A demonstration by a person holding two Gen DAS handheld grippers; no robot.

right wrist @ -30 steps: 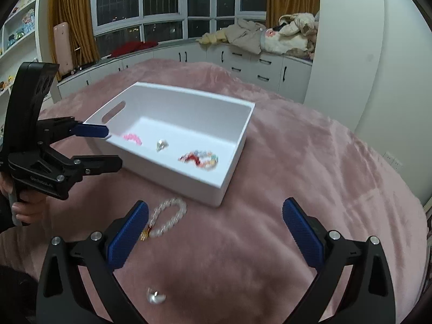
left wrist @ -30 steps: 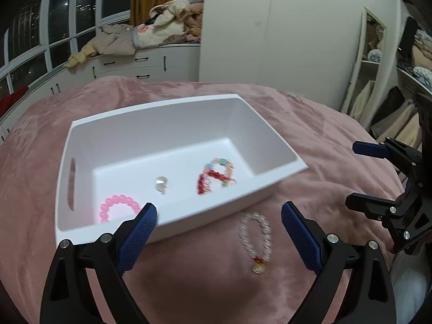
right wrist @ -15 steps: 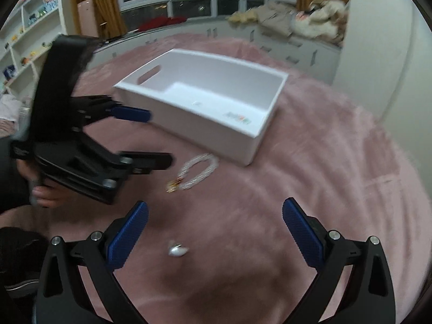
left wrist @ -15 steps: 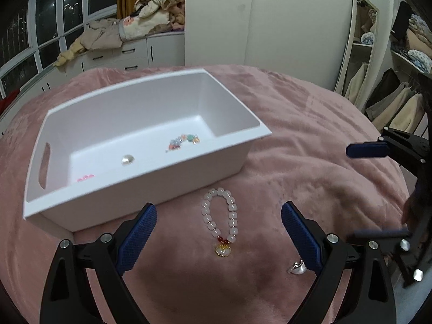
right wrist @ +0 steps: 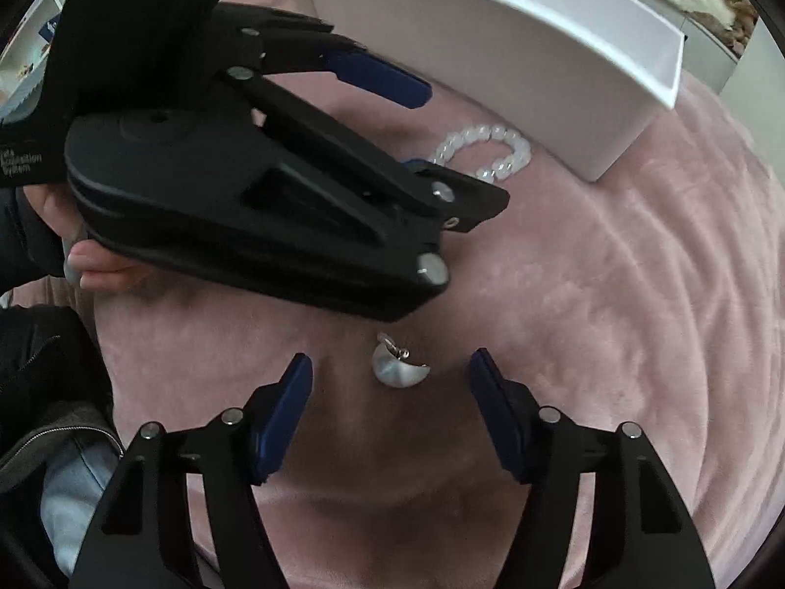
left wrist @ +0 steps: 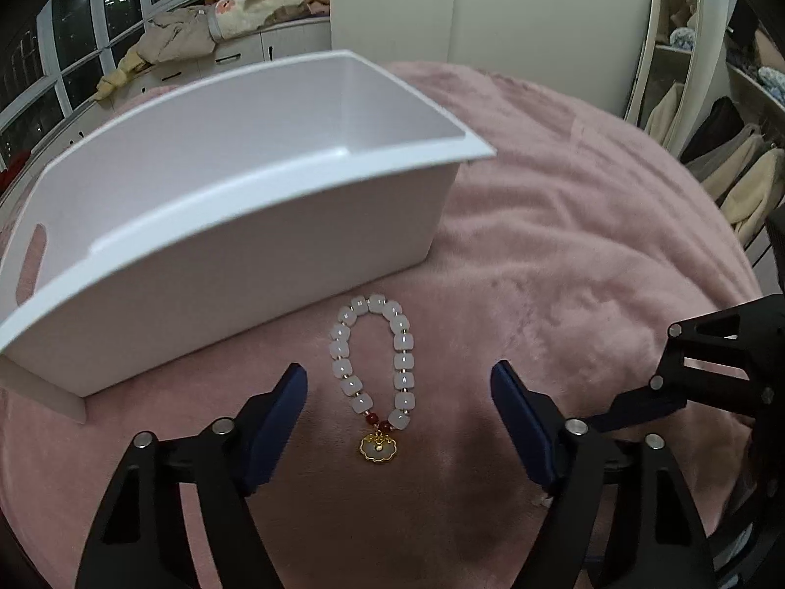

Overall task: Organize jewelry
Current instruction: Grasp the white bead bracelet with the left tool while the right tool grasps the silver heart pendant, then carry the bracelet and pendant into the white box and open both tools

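Left gripper (left wrist: 398, 395): blue pads have just been closing in, not yet on anything, released, straddling the lower half of the white chunky-bead bracelet with red beads and a gold charm (left wrist: 374, 368). Gaps show on both sides between pads and beads.

Right gripper (right wrist: 390, 395): jaws also just been narrowing, nothing pinched. The small silver half-dome earring (right wrist: 398, 368) lies between the tips, a bit ahead of them, clear of both pads.

Both pieces lie on the pink plush blanket (left wrist: 564, 255). The bracelet sits just beside the near wall of the white plastic storage bin with cut-out handle (left wrist: 235, 226); the earring is nearer the person, well short of the bin.

To do it well:
- Left: sink the tips into the plush so the pads catch bead sides, not bead tops. Grip across both strands, above the charm, or the loop may slip and dangle.
- Right: nudge forward so the dome is centred between the pads, then close slowly. It's smooth and rounded and will likely squirt out if pinched off-centre.
- The left gripper's body hangs close above the earring in the right wrist view, so watch for a clash when lifting.
- Clear the bin rim before releasing inside.
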